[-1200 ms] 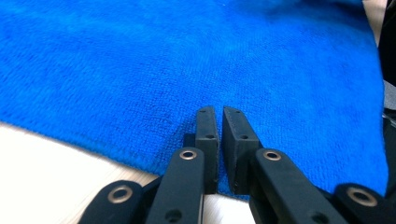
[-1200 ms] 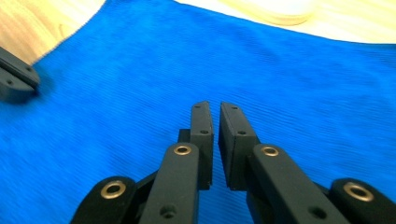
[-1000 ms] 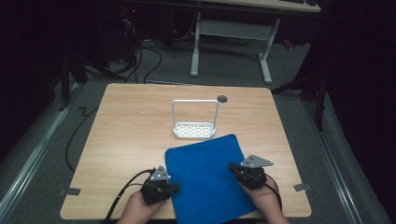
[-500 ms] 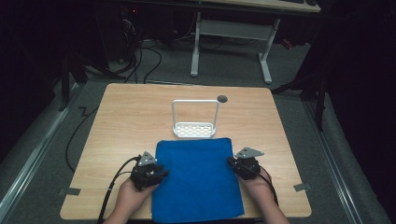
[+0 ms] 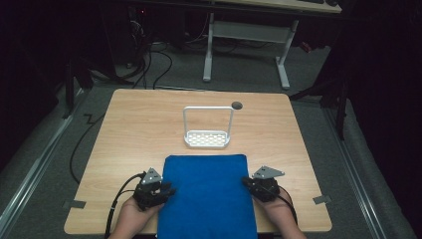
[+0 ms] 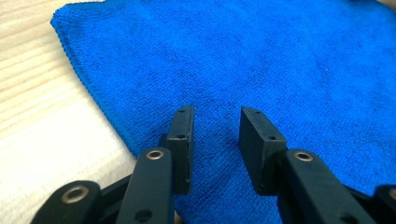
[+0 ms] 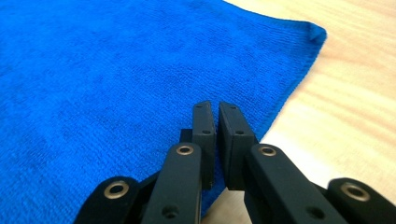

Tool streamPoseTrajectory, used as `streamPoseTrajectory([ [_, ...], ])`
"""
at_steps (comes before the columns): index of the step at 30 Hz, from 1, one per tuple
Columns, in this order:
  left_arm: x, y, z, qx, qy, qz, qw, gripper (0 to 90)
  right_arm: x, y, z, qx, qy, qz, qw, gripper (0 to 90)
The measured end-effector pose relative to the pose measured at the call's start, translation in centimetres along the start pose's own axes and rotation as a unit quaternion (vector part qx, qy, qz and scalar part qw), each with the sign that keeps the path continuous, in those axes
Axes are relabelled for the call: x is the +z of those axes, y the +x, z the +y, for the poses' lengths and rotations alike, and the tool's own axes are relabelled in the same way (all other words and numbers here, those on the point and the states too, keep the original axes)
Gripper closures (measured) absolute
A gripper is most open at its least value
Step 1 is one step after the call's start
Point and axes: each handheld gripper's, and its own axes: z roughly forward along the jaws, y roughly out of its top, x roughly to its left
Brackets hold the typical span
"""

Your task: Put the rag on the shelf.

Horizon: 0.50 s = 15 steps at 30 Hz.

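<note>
A blue cloth (image 5: 206,194) lies flat and square on the wooden table (image 5: 139,124), its near edge hanging over the table's front. My left gripper (image 5: 169,190) rests at the cloth's left edge. Its jaws stand open just above the cloth (image 6: 280,60), with nothing between them around the gripper's (image 6: 217,112) tips. My right gripper (image 5: 246,181) sits at the cloth's right edge. Seen close, this gripper (image 7: 215,106) has its jaws shut to a thin slit above the cloth (image 7: 93,70), near its right border. I see no fabric pinched there.
A white wire rack (image 5: 208,139) with a tall hoop handle stands just beyond the cloth's far edge. A small dark hole (image 5: 237,105) marks the table behind it. Grey tape patches (image 5: 318,199) sit near the front corners. Cables trail off the table's left.
The cloth lay askew a second ago; now it sits straight and a little nearer the front edge. Both grippers stayed at its sides, shifting only slightly.
</note>
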Motion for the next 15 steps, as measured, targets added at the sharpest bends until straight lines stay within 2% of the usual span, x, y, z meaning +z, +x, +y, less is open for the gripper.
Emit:
streamPoseTrajectory([
  [3,-0.5,-0.2,-0.6,0.001,0.001,-0.007,1.0000,66.4,-0.8,0.7,-0.7,0.001,0.003,0.013,0.9999,86.4],
  [8,-0.8,-0.3,-0.9,0.005,-0.001,-0.009,0.9999,66.3,-1.0,1.1,-0.7,0.002,0.007,0.017,0.9998,85.6],
  [9,-0.8,-0.3,-0.9,0.009,-0.001,-0.011,0.9999,65.3,-0.9,1.0,-0.6,0.010,0.005,0.023,0.9997,80.5],
  [10,-0.8,-0.3,-0.9,0.009,-0.001,-0.011,0.9999,63.9,-0.9,1.0,-0.6,0.010,0.005,0.023,0.9997,80.5],
  [11,-0.8,-0.3,-0.9,0.015,-0.006,-0.001,0.9999,62.7,-1.0,0.9,-0.5,0.008,-0.002,0.019,0.9998,74.9],
  [13,-0.8,-0.2,-0.9,0.019,-0.013,0.012,0.9997,59.1,-1.3,0.6,-0.2,0.011,-0.014,0.018,0.9997,69.9],
  [14,-0.8,-0.2,-0.9,0.019,-0.013,0.012,0.9997,57.7,-1.3,0.6,-0.2,0.011,-0.014,0.018,0.9997,69.9],
  [15,-0.9,0.0,-0.7,0.024,-0.027,0.029,0.9989,56.6,-1.6,0.4,0.0,0.013,-0.030,0.013,0.9994,64.3],
])
